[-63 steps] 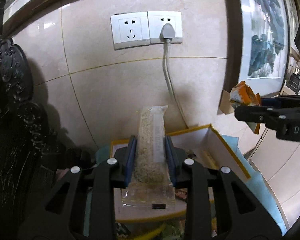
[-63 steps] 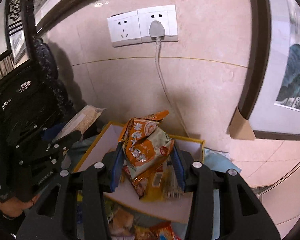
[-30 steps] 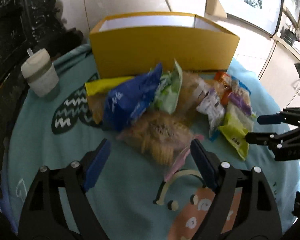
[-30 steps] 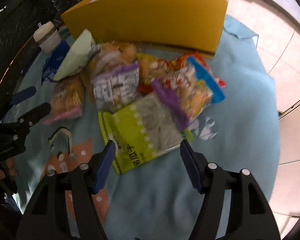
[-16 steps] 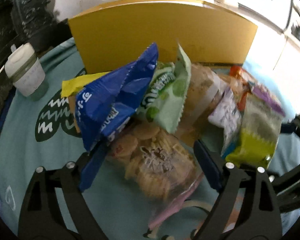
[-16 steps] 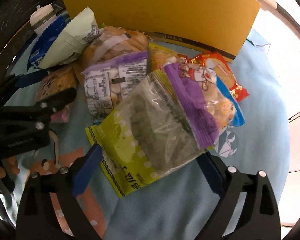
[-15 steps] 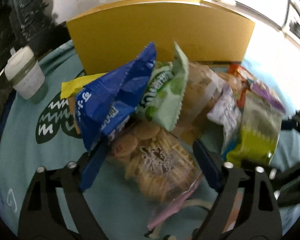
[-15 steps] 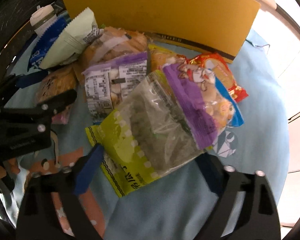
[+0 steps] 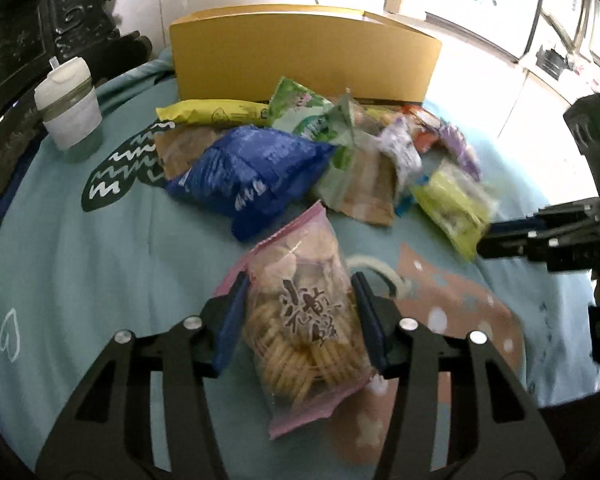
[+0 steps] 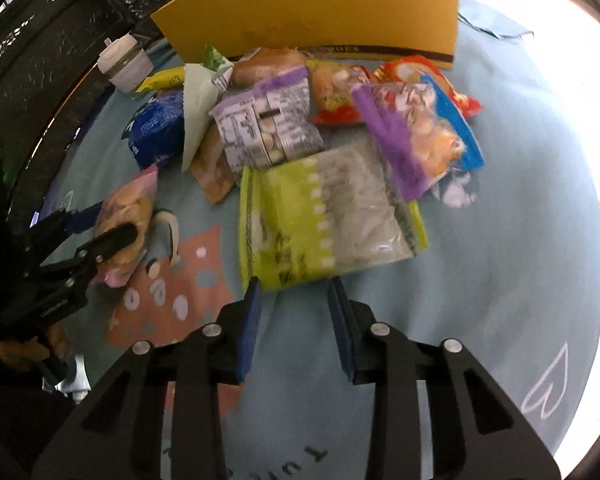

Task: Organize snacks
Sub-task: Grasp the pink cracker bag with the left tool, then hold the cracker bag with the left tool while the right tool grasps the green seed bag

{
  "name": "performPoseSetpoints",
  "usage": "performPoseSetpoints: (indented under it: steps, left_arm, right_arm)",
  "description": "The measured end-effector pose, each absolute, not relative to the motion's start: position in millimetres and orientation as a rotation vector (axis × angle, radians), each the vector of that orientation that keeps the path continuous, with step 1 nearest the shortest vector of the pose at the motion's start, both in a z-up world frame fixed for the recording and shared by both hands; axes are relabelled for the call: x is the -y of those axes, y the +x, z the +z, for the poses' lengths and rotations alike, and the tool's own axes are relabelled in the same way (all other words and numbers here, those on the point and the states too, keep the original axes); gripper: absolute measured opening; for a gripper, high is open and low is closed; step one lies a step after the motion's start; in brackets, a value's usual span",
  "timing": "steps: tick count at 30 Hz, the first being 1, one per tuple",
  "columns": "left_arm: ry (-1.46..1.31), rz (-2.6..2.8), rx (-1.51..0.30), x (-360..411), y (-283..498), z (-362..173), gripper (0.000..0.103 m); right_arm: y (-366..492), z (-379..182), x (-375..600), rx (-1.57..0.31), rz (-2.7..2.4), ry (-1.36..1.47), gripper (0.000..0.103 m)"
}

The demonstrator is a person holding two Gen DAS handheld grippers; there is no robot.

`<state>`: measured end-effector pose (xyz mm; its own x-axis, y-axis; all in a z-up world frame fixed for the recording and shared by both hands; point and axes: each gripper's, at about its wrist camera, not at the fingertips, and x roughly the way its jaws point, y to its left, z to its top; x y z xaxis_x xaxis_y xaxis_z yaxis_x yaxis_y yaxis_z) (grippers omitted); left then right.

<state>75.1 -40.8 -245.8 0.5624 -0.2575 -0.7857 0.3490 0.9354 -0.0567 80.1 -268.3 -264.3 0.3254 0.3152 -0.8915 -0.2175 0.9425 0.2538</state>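
The left gripper [image 9: 300, 312] clamps a pink-edged cracker bag [image 9: 306, 332] between its blue pads, near the front of a teal cloth [image 9: 80, 260] and apart from the snack pile. Dark brush-style characters cross the bag's clear face; they cannot be read for certain.

The right gripper [image 10: 296, 312] sits just behind a lime-green bag [image 10: 324, 216], fingers parted with nothing between them; the bag's near edge lies just ahead of the tips. Its black print is too blurred to read.

Behind lie a blue bag [image 9: 248, 176] with white lettering, a pale green bag [image 9: 312, 120], a yellow packet [image 9: 212, 112], a brown packet [image 10: 214, 168] partly buried, a purple-and-white pack [image 10: 268, 120] showing a nutrition table and barcode, a purple-striped bag [image 10: 412, 128] with cartoon art, and a red bag [image 10: 416, 70] mostly covered.

The yellow box [image 9: 304, 64] stands at the back; dark letters along its base strip look like "SHOES", half hidden. Its inside is out of sight. A lidded cup [image 9: 68, 112] stands at the left.
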Motion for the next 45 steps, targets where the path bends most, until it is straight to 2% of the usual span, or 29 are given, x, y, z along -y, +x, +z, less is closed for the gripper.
performPoseSetpoints:
  steps: [6,9,11,12,13,14,15,19,21,22,24,25,26,28,30,33,34,36,37,38,40,41,43,45]
  left_arm:
    - [0.135,-0.361,-0.899,42.6,65.2,-241.9,0.051]
    - [0.152,-0.339,-0.908,42.2,64.3,-246.2,0.052]
    - [0.169,-0.335,-0.903,43.5,64.3,-248.3,0.052]
    - [0.189,-0.331,-0.899,46.1,63.6,-249.7,0.053]
    - [0.205,-0.328,-0.896,47.7,62.7,-251.0,0.054]
    - [0.214,-0.326,-0.893,48.7,61.9,-251.5,0.055]
    - [0.223,-0.318,-0.889,49.8,61.9,-252.2,0.057]
    - [0.239,-0.308,-0.888,50.6,62.6,-253.2,0.060]
    - [0.247,-0.307,-0.881,50.5,61.3,-253.8,0.061]
    - [0.246,-0.304,-0.879,49.9,60.8,-254.1,0.061]
    - [0.239,-0.299,-0.876,49.4,60.5,-254.7,0.063]
    - [0.237,-0.296,-0.873,49.6,60.3,-255.3,0.064]
    - [0.239,-0.295,-0.871,50.1,59.9,-255.7,0.064]
    - [0.248,-0.291,-0.869,52.6,60.1,-256.7,0.067]
    - [0.262,-0.292,-0.872,55.5,60.2,-257.8,0.069]
    - [0.269,-0.294,-0.869,56.4,60.2,-258.6,0.070]
    - [0.272,-0.294,-0.866,56.8,59.7,-258.9,0.071]
    - [0.275,-0.294,-0.864,56.9,59.9,-258.9,0.071]
    - [0.276,-0.294,-0.862,57.2,59.6,-259.0,0.071]
    - [0.276,-0.295,-0.857,56.7,59.1,-259.3,0.072]
    - [0.269,-0.296,-0.842,55.3,57.8,-260.4,0.072]
    - [0.265,-0.295,-0.835,54.8,57.5,-260.7,0.072]
    - [0.259,-0.290,-0.822,54.7,56.2,-261.6,0.072]
    - [0.261,-0.286,-0.817,55.5,55.7,-262.0,0.072]
  right_arm:
    - [76.1,-260.8,279.0,-1.207,0.359,0.152,0.034]
    - [81.3,-263.3,293.2,-1.234,0.315,0.213,0.046]
    - [92.2,-261.4,298.1,-1.211,0.255,0.225,0.069]
    - [98.4,-262.4,299.5,-1.205,0.241,0.247,0.073]
    - [106.2,-263.4,299.3,-1.192,0.245,0.293,0.083]
    - [110.2,-264.8,297.6,-1.190,0.247,0.313,0.098]
    - [115.5,-266.9,290.7,-1.191,0.248,0.315,0.102]
    - [120.5,-268.2,257.3,-1.194,0.192,0.103,0.102]
    - [118.9,-266.6,264.1,-1.179,0.218,0.155,0.101]
    - [119.3,-264.5,271.7,-1.176,0.232,0.202,0.097]
    - [121.0,-260.5,287.7,-1.177,0.214,0.244,0.068]
    - [124.5,-261.7,301.3,-1.201,0.221,0.318,0.022]
    - [127.0,-263.9,312.3,-1.223,0.234,0.405,0.014]
    - [126.0,-257.0,307.9,-1.222,0.228,0.299,0.000]
    - [118.9,-252.8,294.7,-1.221,0.279,0.212,0.000]
    - [115.7,-247.0,279.4,-1.208,0.344,0.229,0.001]
    - [118.9,-248.4,275.1,-1.220,0.330,0.227,0.005]
    - [124.3,-245.6,272.5,-1.215,0.269,0.192,0.033]
    - [126.0,-240.4,271.6,-1.205,0.169,0.124,0.064]
    - [129.2,-237.1,268.5,-1.192,0.104,0.071,0.076]
    - [127.6,-226.7,259.8,-1.123,0.037,-0.016,0.079]
    - [127.9,-225.1,251.6,-1.107,0.014,-0.053,0.085]
    - [134.3,-229.4,234.3,-1.116,0.014,-0.090,0.092]
    - [145.4,-240.1,226.2,-1.161,0.010,-0.113,0.095]
